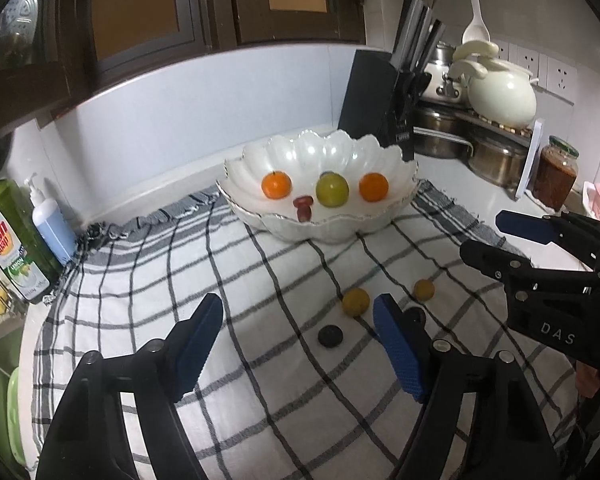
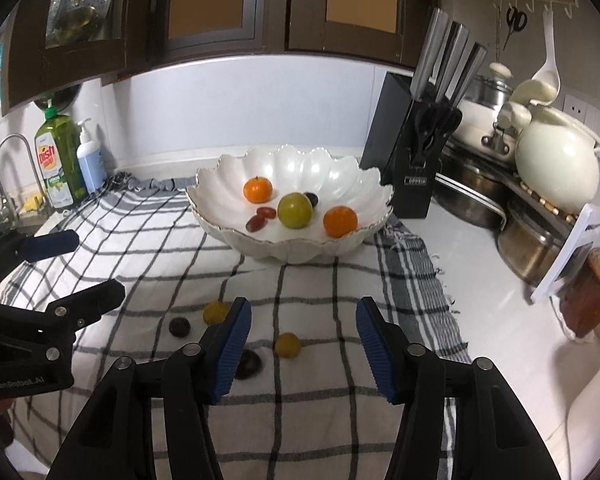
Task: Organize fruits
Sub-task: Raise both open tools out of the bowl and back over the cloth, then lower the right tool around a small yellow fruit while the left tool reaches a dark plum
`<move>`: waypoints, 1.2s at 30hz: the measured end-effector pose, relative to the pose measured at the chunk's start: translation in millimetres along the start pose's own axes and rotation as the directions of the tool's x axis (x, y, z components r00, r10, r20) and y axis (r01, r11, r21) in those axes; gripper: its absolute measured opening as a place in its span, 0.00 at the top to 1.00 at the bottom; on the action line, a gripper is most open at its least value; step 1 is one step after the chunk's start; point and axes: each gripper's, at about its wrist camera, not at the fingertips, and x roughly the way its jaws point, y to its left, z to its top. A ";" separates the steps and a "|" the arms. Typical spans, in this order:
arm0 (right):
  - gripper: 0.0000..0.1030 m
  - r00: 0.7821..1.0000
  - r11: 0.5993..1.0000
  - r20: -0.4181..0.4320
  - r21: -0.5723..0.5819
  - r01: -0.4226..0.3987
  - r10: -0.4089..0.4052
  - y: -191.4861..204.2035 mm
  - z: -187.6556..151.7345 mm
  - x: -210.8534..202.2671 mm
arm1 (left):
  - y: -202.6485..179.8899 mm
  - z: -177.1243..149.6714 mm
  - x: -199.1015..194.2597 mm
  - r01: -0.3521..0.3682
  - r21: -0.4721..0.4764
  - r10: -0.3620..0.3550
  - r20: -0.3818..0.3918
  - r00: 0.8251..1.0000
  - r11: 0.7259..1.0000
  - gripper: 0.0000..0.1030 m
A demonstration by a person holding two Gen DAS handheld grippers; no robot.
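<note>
Right wrist view: yellow fruit (image 2: 287,345) lies on the cloth (image 2: 320,280) between spread right claw (image 2: 302,350) fingers.

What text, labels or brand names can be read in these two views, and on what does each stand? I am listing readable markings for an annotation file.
"Dish" and "LEMON": green dish soap bottle, its lower small print too blurred to read.
"DAS": body of the right hand-held gripper.
"GenRobot.AI", faint: body of the left hand-held gripper.
Plate on the black knife block: lettering too blurred to read.
Blue pump bottle: label too small to read.
</note>
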 end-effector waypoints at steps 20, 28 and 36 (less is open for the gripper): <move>0.63 0.989 0.998 -0.135 0.034 -0.061 0.065 -8.8 -16.5 49.8 | -20.0 -13.8 52.1 0.057 0.040 -0.051 -0.135 0.990 0.998 0.52; 0.66 0.981 0.995 -0.166 0.041 -0.093 0.099 -6.7 -19.2 65.5 | -20.7 -19.5 71.8 0.067 0.033 -0.060 -0.186 0.981 0.997 0.58; 0.67 0.975 0.993 -0.188 0.046 -0.109 0.116 -5.1 -20.3 76.5 | -20.7 -23.0 82.7 0.080 0.023 -0.073 -0.216 0.974 0.997 0.62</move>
